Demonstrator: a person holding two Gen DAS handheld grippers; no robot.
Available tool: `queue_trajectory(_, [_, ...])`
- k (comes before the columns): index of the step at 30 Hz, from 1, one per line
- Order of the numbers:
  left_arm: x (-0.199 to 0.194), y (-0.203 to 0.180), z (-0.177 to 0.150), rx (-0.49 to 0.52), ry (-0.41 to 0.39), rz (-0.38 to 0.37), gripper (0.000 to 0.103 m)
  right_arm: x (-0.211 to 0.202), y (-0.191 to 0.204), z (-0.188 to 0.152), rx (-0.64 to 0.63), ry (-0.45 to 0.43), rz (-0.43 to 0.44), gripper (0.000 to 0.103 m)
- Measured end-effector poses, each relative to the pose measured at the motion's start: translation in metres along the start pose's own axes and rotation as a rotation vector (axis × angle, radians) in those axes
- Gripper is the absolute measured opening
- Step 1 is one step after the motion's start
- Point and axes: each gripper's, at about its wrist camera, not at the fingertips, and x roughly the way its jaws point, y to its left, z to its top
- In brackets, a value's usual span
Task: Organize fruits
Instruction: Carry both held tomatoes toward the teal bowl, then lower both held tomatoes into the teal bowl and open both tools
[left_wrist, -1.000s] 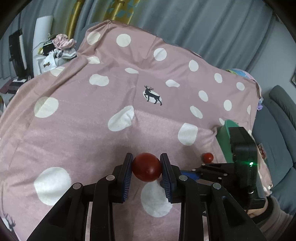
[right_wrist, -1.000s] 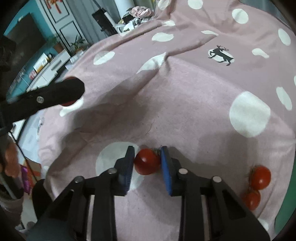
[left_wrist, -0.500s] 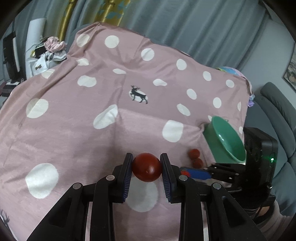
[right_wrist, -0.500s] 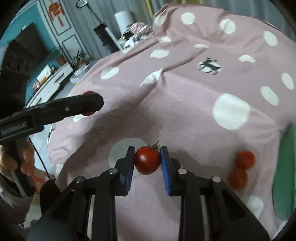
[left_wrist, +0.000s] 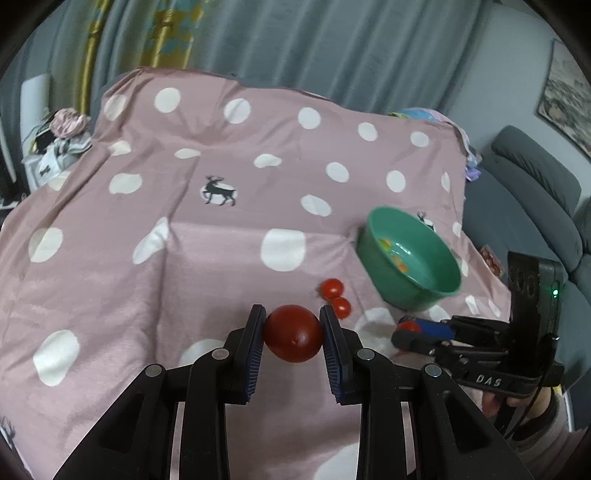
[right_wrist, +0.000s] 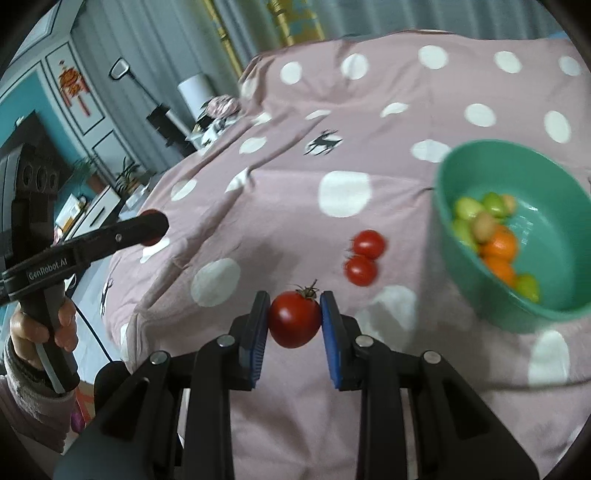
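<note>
My left gripper (left_wrist: 293, 334) is shut on a dark red tomato (left_wrist: 293, 333), held above the pink dotted cloth. My right gripper (right_wrist: 294, 319) is shut on a red tomato (right_wrist: 294, 324) with a green stem, also lifted. The right gripper also shows in the left wrist view (left_wrist: 413, 330) at the right; the left gripper also shows in the right wrist view (right_wrist: 151, 230) at the left. Two small red tomatoes (right_wrist: 364, 257) lie together on the cloth, left of a green bowl (right_wrist: 476, 155). The bowl holds several green and orange fruits (right_wrist: 491, 236).
The pink cloth with white dots (left_wrist: 184, 258) covers the whole table. A grey sofa (left_wrist: 535, 206) stands to the right of it. Clutter and a cabinet (right_wrist: 88, 122) are beyond the table's left edge.
Both grippers have risen and tilted up with their tomatoes. The green bowl and the two small tomatoes have come fully into both views.
</note>
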Motion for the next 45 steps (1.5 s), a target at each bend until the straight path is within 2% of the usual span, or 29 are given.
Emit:
queue_trajectory(8, [0.0,-0.038,0.002,0.061,0.009,-0.026,0.03,-0.038,-0.024,-0.01,0.05,-0.079,-0.033,0.028])
queue_trajectory(23, [0.008,-0.091,0.012,0.145,0.001,-0.041,0.03,-0.084,-0.051,-0.021,0.1,-0.197,-0.073,0.028])
queue_trajectory(39, [0.054,-0.163,0.044,0.32,0.002,-0.073,0.03,-0.107,-0.086,-0.018,0.13,-0.274,-0.133,0.028])
queue_trajectory(45, [0.086,-0.177,0.058,0.324,0.036,-0.106,0.03,-0.109,-0.1,-0.014,0.145,-0.291,-0.158,0.029])
